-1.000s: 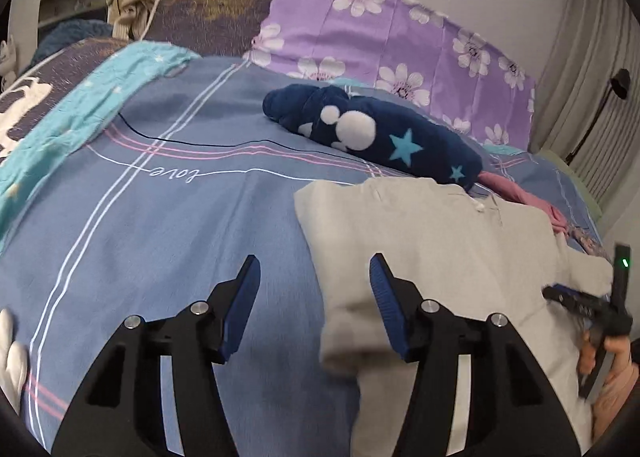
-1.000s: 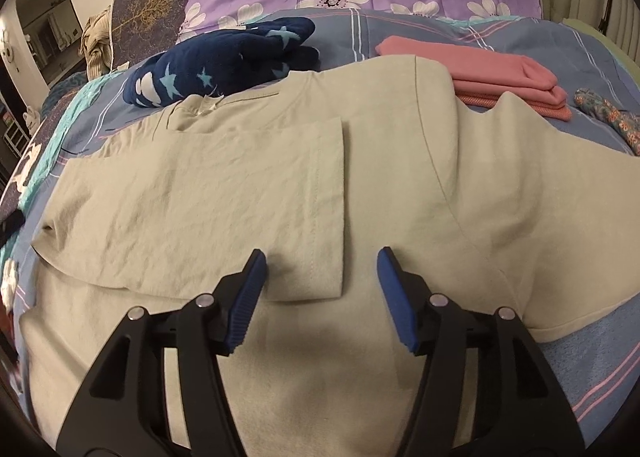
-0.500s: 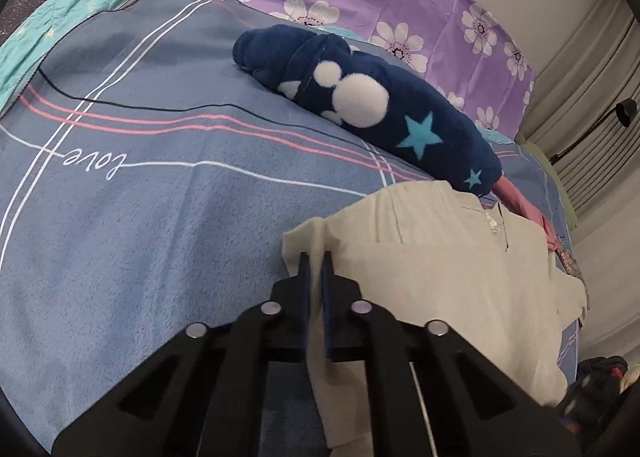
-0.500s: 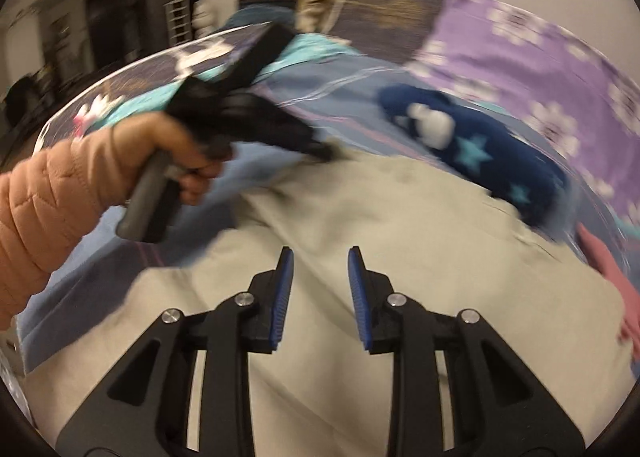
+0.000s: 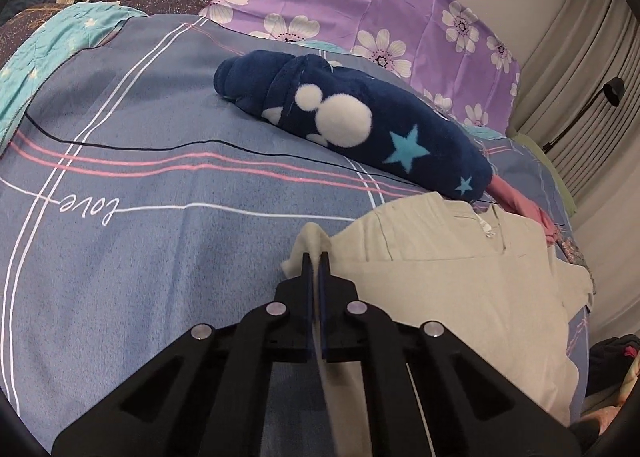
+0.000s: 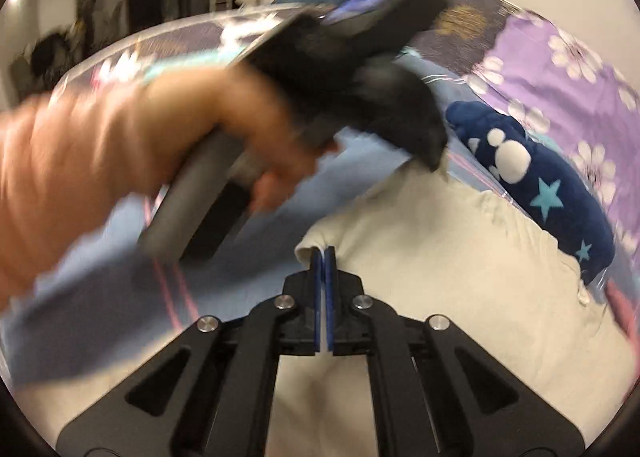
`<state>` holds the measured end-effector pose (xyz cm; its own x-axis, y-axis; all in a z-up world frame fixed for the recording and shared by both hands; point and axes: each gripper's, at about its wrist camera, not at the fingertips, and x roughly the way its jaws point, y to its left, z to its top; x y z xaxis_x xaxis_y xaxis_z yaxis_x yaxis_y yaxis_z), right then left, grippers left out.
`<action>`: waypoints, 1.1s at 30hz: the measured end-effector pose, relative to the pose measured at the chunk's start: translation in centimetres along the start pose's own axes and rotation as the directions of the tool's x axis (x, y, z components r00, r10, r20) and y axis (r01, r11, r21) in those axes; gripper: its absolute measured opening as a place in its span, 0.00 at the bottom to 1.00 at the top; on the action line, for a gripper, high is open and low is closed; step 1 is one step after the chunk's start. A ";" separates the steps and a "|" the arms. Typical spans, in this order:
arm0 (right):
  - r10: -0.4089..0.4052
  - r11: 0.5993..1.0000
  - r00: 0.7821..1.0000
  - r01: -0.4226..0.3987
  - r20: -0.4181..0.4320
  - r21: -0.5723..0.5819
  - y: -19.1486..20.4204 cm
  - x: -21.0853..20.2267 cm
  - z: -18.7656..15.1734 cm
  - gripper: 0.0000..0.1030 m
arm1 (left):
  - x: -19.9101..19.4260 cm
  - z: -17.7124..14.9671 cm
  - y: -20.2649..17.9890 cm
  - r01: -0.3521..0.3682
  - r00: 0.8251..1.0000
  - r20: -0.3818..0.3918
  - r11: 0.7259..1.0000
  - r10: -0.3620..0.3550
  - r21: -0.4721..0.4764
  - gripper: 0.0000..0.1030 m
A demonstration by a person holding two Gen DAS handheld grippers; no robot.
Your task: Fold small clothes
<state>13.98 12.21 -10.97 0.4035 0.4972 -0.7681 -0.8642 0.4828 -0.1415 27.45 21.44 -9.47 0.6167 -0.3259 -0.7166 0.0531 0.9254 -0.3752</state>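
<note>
Pinching a fold of the beige shirt [image 5: 460, 289] at its edge, the left hand-held gripper [image 5: 315, 257] has its jaws closed on the cloth. The right hand-held gripper [image 6: 325, 253] is likewise clamped on a raised fold of the shirt [image 6: 460, 257], which lies on the bed [image 5: 140, 257] beside a navy starred plush blanket [image 5: 360, 129]. Only the right view shows the person's hand [image 6: 224, 129], blurred, gripping the other tool; only the left view shows pink clothes [image 5: 516, 203].
</note>
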 end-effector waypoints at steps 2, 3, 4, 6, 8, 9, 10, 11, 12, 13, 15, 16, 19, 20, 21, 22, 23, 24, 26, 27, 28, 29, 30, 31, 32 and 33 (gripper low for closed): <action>0.056 0.998 0.998 -0.055 -0.036 0.024 -0.1 0.0 -1.6 0.00 | 0.2 0.3 -0.3 -0.018 1.000 0.006 1.000 0.018 0.017 0.02; 0.063 0.997 0.998 -0.062 -0.022 0.041 -0.4 -0.7 -2.3 0.00 | 0.1 0.3 -0.6 -0.029 0.999 0.016 0.999 0.028 0.035 0.02; 0.085 0.992 0.996 -0.084 -0.014 0.094 -1.3 -1.8 -3.2 0.00 | -0.2 0.2 -0.8 -0.036 0.999 0.030 0.998 0.035 0.050 0.02; 0.109 0.973 0.994 -0.109 0.013 0.202 -3.4 -3.9 -5.1 0.00 | -1.2 -0.1 -1.0 -0.040 0.998 0.054 0.997 0.036 0.071 0.03; 0.079 0.940 0.996 -0.089 0.043 0.330 -6.7 -6.7 -7.9 0.02 | -2.2 -0.6 -1.1 -0.074 0.996 0.059 0.994 0.069 0.083 0.09; 0.044 0.907 0.998 -0.061 0.049 0.416 -9.2 -8.4 -9.9 0.04 | -3.0 -1.1 -1.0 -0.085 0.995 0.063 0.993 0.079 0.088 0.17; 0.014 0.871 0.999 -0.036 0.048 0.490 -11.4 -9.7 -11.7 0.09 | -3.6 -1.5 -1.0 -0.086 0.995 0.067 0.992 0.080 0.093 0.30; -0.011 0.842 0.999 -0.013 0.041 0.539 -12.9 -10.5 -12.9 0.11 | -4.5 -2.1 -1.1 -0.088 0.994 0.075 0.991 0.080 0.099 0.36; -0.054 0.790 0.998 0.027 0.025 0.613 -15.4 -11.7 -14.9 0.15 | -5.3 -2.8 -1.4 -0.088 0.993 0.082 0.990 0.079 0.107 0.42; -0.112 0.710 0.994 0.082 -0.003 0.699 -18.1 -13.1 -17.4 0.16 | -5.9 -3.5 -1.8 -0.083 0.994 0.084 0.989 0.073 0.124 0.43; -0.172 0.571 0.984 0.138 -0.047 0.809 -22.2 -14.5 -20.9 0.16 | -6.9 -4.8 -3.2 -0.081 0.993 0.094 0.983 0.066 0.163 0.48; -0.166 0.497 0.985 0.122 -0.043 0.859 -24.1 -15.1 -22.9 0.16 | -7.2 -5.5 -4.1 -0.082 0.993 0.104 0.979 0.063 0.185 0.51; -0.134 0.407 0.991 0.059 -0.005 0.912 -25.9 -15.7 -25.4 0.31 | -7.5 -7.5 -7.2 -0.032 0.994 0.112 0.966 0.004 0.255 0.54; -0.130 0.405 0.992 0.053 0.000 0.913 -26.1 -15.5 -25.6 0.36 | -7.2 -8.0 -8.2 -0.007 0.995 0.098 0.962 -0.020 0.273 0.56; -0.125 0.408 0.992 0.050 0.001 0.911 -26.3 -15.0 -25.5 0.36 | -6.4 -8.7 -9.3 0.011 0.997 0.070 0.953 -0.034 0.302 0.60; -0.120 0.415 0.993 0.046 0.004 0.909 -26.5 -14.5 -25.3 0.36 | -5.6 -9.2 -10.0 0.005 0.999 0.048 0.945 -0.022 0.327 0.61; -0.119 0.423 0.993 0.041 0.010 0.905 -26.6 -14.1 -25.1 0.39 | -4.1 -9.9 -10.7 -0.031 1.000 0.015 0.932 0.027 0.361 0.61; -0.117 0.434 0.993 0.036 0.017 0.900 -26.4 -13.7 -24.5 0.46 | -2.6 -10.4 -11.1 -0.072 0.996 -0.019 0.922 0.086 0.381 0.61; -0.115 0.465 0.993 0.029 0.028 0.885 -26.6 -12.7 -23.4 0.56 | -0.8 -11.3 -11.5 -0.137 0.988 -0.012 0.904 0.155 0.404 0.68; -0.118 0.481 0.993 0.039 0.021 0.876 -26.7 -12.2 -22.8 0.59 | -0.8 -11.2 -11.6 -0.140 0.987 -0.012 0.904 0.159 0.404 0.68; -0.130 0.509 0.992 0.070 -0.004 0.858 -26.6 -11.5 -22.1 0.58 | -1.0 -10.9 -11.4 -0.135 0.988 -0.015 0.913 0.152 0.384 0.68; -0.154 0.549 0.987 0.121 -0.042 0.827 -26.0 -11.0 -21.3 0.37 | -1.1 -10.7 -11.2 -0.129 0.989 -0.018 0.922 0.145 0.364 0.68; -0.178 0.577 0.981 0.172 -0.082 0.799 -25.8 -10.6 -20.7 0.07 | -1.4 -10.6 -10.9 -0.126 0.990 -0.018 0.932 0.140 0.339 0.68; -0.192 0.579 0.978 0.178 -0.080 0.796 -25.6 -11.0 -20.3 0.07 | -1.8 -10.5 -10.7 -0.134 0.989 -0.013 0.935 0.146 0.328 0.68; -0.216 0.574 0.975 0.166 -0.047 0.802 -25.4 -12.1 -20.0 0.07 | -2.5 -10.4 -10.4 -0.155 0.987 0.006 0.937 0.161 0.314 0.68; -0.241 0.578 0.970 0.152 -0.010 0.801 -25.2 -13.5 -19.7 0.07 | -3.4 -10.3 -10.2 -0.168 0.986 0.032 0.939 0.167 0.300 0.68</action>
<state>24.40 -20.88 -9.38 0.5971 0.3586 -0.7175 -0.1976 0.9327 0.3018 16.75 11.13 -9.25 0.6414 -0.1608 -0.7502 0.1814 0.9819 -0.0554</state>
